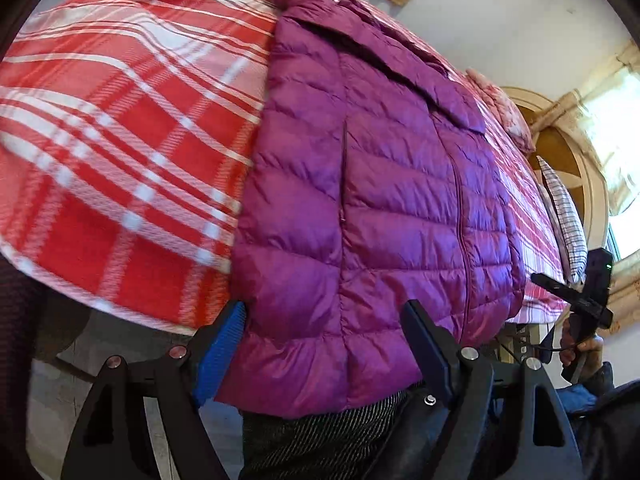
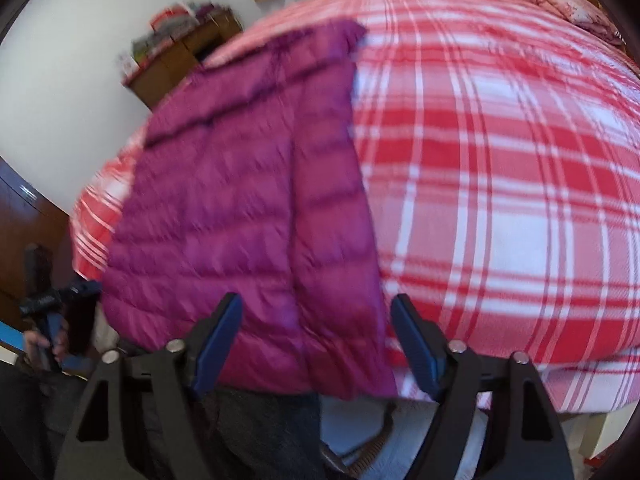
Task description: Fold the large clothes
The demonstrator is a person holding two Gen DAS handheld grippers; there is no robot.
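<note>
Purple quilted down jacket lies flat on the bed's red-and-white plaid cover, collar at the far end, hem hanging just over the near edge of the bed. Zipper runs the length of the front, sleeves look folded in across the body. Left gripper: jaws apart, hem sits between the blue pad on one side and the black finger on the other, pads not pressing on the fabric as far as the left wrist view shows. Right gripper: jaws also apart, straddling the jacket's near right corner at the hem, no clamp visible; that view is motion-blurred, so contact is hard to judge. Right gripper also shows at the right edge of the left wrist view, held in a hand. A pink pillow and a striped cloth lie at the far right of the bed, well apart from the jacket. A wooden cabinet stands beyond the bed's left side.
</note>
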